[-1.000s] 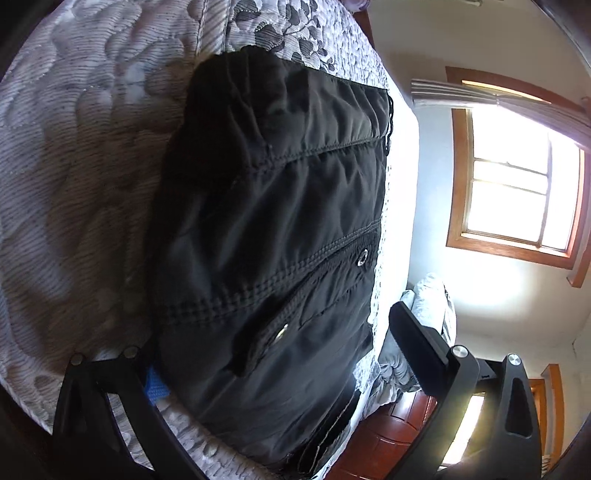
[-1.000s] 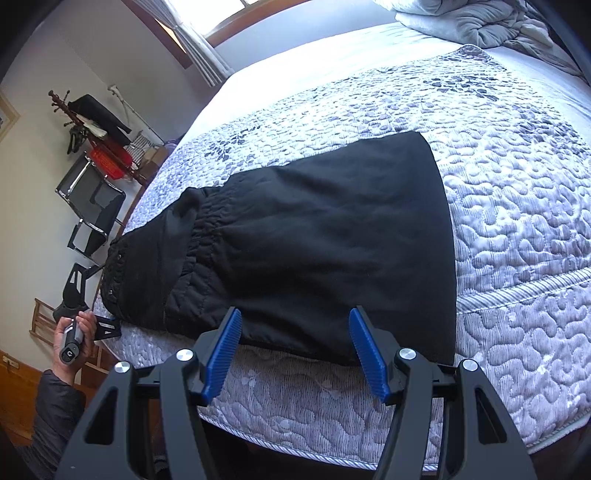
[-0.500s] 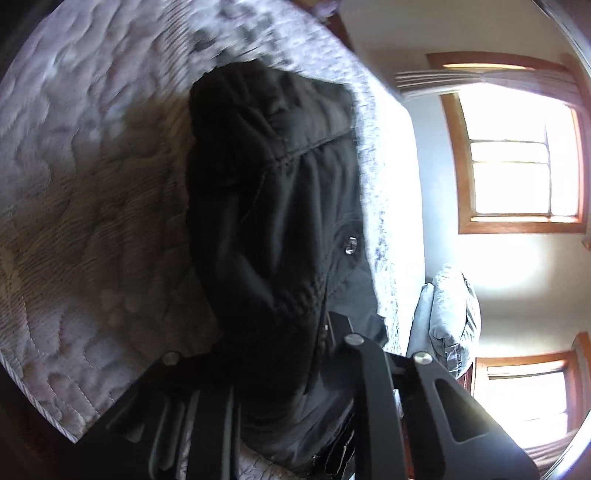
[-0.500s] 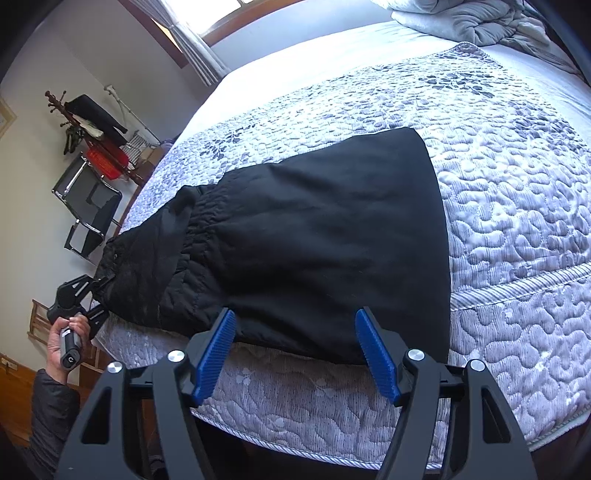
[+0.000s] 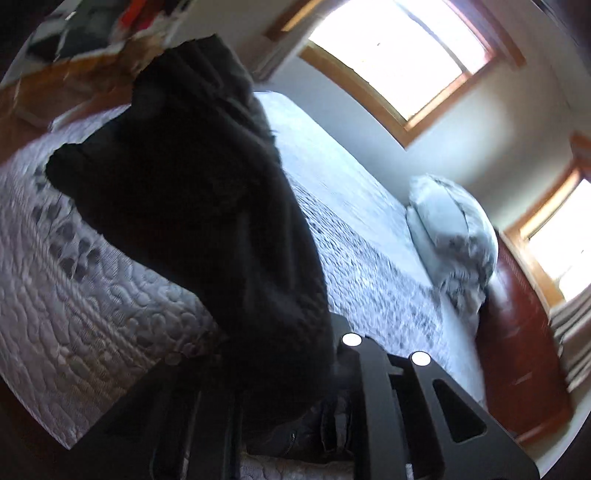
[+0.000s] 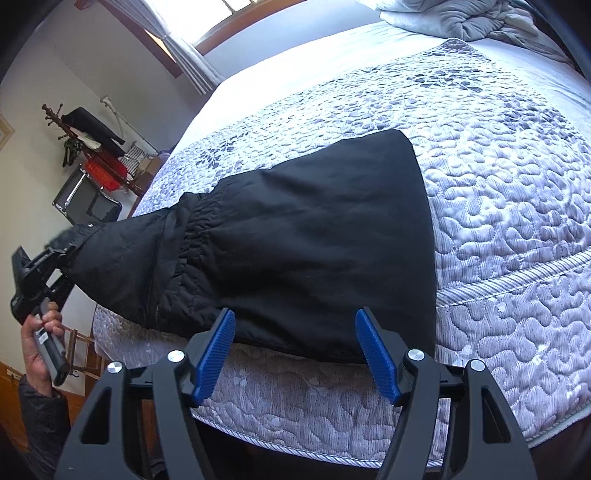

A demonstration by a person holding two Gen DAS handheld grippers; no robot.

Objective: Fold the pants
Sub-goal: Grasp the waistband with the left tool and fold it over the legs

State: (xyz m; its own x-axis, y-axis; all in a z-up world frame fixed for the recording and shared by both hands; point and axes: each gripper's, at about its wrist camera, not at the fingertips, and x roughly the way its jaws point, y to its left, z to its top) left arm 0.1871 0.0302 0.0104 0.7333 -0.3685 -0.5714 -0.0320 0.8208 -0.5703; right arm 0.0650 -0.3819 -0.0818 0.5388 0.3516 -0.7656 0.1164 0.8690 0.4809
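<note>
Black pants lie folded on the quilted bed, near its front edge. My left gripper is shut on the waist end of the pants and lifts it off the bed at the left. In the left wrist view the dark cloth fills the middle and hides the left gripper's fingertips. My right gripper is open and empty, its blue pads just short of the pants' near edge.
The grey quilted bed fills the view, with a crumpled grey blanket at the far end. A pillow and wooden headboard show in the left wrist view. A coat rack and chair stand left of the bed.
My left gripper closed on the waist end and raised it off the bed, tilting its view up toward the windows. My right gripper stayed open and nearly still.
</note>
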